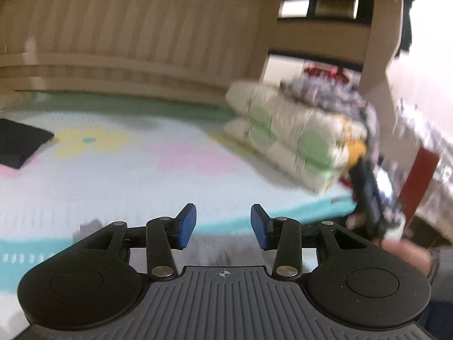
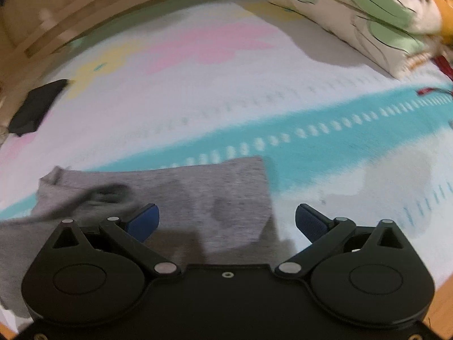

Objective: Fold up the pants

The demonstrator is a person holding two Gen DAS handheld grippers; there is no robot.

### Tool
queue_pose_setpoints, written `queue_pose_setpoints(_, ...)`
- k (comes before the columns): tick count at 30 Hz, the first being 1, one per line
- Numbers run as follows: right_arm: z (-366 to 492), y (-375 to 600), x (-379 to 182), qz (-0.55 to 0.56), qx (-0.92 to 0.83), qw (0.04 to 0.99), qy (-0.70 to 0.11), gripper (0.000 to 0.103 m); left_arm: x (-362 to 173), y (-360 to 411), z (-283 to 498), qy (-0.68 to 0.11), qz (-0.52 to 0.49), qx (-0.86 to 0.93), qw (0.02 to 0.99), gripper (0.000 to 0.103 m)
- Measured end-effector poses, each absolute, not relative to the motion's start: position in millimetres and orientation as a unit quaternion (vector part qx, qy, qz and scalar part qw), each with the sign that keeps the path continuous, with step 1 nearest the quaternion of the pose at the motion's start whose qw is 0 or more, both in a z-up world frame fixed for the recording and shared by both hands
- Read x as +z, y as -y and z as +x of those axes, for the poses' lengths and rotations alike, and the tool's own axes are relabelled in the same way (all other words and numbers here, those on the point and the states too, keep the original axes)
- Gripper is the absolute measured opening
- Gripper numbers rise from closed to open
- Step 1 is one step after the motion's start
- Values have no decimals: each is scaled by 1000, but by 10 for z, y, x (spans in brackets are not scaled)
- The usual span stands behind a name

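Observation:
Grey pants (image 2: 181, 192) lie flat on the patterned bed sheet (image 2: 226, 90), under and ahead of my right gripper (image 2: 226, 223), which is open and empty just above them. In the left wrist view only a grey strip of the pants (image 1: 220, 243) shows between and below the fingers of my left gripper (image 1: 223, 225), which is open and empty. The other gripper (image 1: 368, 195) shows at the right of that view, held in a hand. Both views are blurred.
A stack of folded quilts (image 1: 297, 138) sits at the bed's far right, also in the right wrist view (image 2: 368, 14). A dark folded cloth (image 1: 19, 141) lies at the left (image 2: 36, 107). A wooden headboard (image 1: 136, 34) runs along the back.

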State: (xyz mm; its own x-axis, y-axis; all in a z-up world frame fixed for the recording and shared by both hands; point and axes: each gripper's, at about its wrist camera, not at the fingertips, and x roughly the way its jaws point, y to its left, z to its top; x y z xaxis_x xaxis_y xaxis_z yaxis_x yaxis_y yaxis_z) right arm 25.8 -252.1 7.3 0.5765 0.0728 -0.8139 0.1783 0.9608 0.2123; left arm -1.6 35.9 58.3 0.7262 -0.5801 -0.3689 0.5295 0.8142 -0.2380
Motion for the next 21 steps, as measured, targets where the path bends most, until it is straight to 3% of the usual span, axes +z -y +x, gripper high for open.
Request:
queue_pose_setpoints(4,264,2429,63,120,-23,880,-459,102,605,-340,37,-218,-71,-296,927,46)
queue_pose_setpoints(8,223,2412,79,134,-1,883,-450,102,318,-301,348,-312,-19,-213,926,46)
queue_pose_setpoints(13,74,2273,107,133,56,892,-429,102,-168,-395,548,-415,-51,-183,890,46)
queue_pose_setpoints(21,-53,1851,-77,69,132,885,-442,102,-372,-330,616,-419,-63,-179,888,60)
